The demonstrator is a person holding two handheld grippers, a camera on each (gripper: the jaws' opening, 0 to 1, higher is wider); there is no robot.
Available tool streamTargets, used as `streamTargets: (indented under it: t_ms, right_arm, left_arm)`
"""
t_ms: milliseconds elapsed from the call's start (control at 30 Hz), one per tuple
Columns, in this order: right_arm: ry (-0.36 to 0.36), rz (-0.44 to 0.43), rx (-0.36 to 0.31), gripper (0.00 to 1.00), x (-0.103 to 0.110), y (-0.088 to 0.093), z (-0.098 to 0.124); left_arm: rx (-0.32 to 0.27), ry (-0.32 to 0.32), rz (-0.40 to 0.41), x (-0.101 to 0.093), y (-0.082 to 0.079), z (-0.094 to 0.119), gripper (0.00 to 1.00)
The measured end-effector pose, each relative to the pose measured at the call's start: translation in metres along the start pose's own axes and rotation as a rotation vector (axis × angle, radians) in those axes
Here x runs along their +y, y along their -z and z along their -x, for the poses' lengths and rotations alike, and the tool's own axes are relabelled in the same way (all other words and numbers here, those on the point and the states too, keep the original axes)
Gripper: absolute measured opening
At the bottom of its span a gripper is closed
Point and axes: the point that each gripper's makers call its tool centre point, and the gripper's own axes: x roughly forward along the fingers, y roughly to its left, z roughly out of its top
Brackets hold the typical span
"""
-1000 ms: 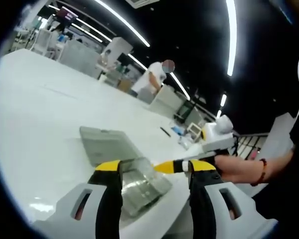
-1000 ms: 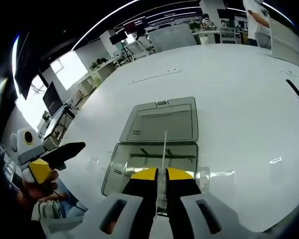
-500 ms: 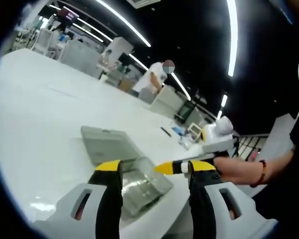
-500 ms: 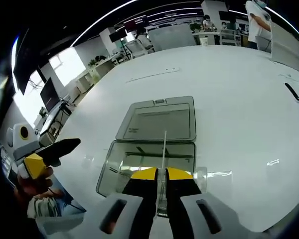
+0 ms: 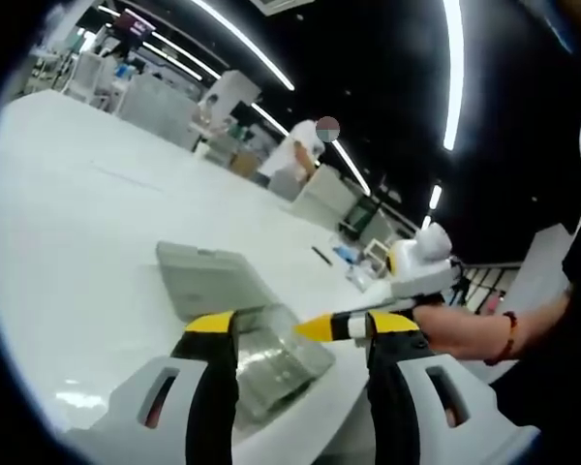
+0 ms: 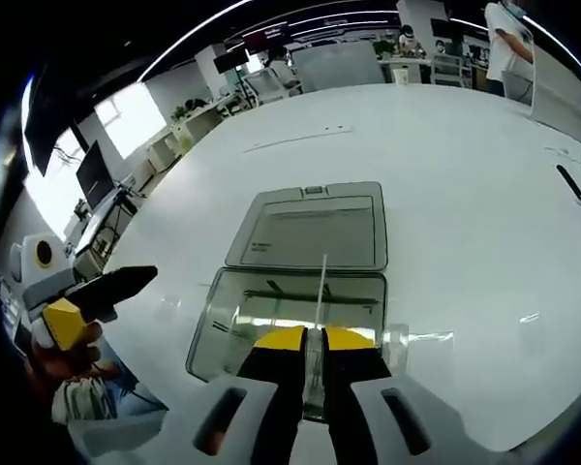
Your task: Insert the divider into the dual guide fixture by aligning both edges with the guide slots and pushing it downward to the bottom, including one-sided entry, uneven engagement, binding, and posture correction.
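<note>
A clear plastic box (image 6: 289,318) with guide slots lies on the white table (image 6: 445,155), its grey lid (image 6: 315,227) folded open behind it. My right gripper (image 6: 315,337) is shut on a thin clear divider (image 6: 321,286), seen edge-on and standing over the box's right half. Whether its lower edge sits in the slots is hidden by the jaws. In the left gripper view my left gripper (image 5: 300,324) stands open just short of the box (image 5: 271,356), with the right gripper (image 5: 341,325) reaching in from the right. The left gripper (image 6: 92,302) hovers left of the box.
A black pen-like object (image 6: 569,182) lies far right on the table. A person in white (image 5: 295,150) stands at the table's far end. A hand with a bracelet (image 5: 465,331) holds the right gripper. The table's near edge runs just under both grippers.
Almost nothing has changed. The right gripper view has shifted a little, and the left gripper sits slightly farther left in it than one second ago.
</note>
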Motion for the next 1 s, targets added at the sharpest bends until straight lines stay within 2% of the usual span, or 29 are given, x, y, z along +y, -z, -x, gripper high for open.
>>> streamTargets:
  t_ms: [200,633,1000]
  right_arm:
    - [0.005,-0.011,0.0,0.0,0.0002,-0.0027,0.0019]
    - [0.015,0.028,0.018,0.01,0.002,0.0018,-0.0016]
    - [0.023,0.062,-0.003,0.01,0.0052,0.0032,-0.0034]
  left_arm:
    - [0.004,0.003,-0.002,0.0005,0.0002,-0.0004,0.51]
    - [0.001,0.0,0.004,0.002,-0.0001,0.0011,0.51]
    - [0.013,-0.004,-0.002,0.0019,0.0026,-0.0005,0.51]
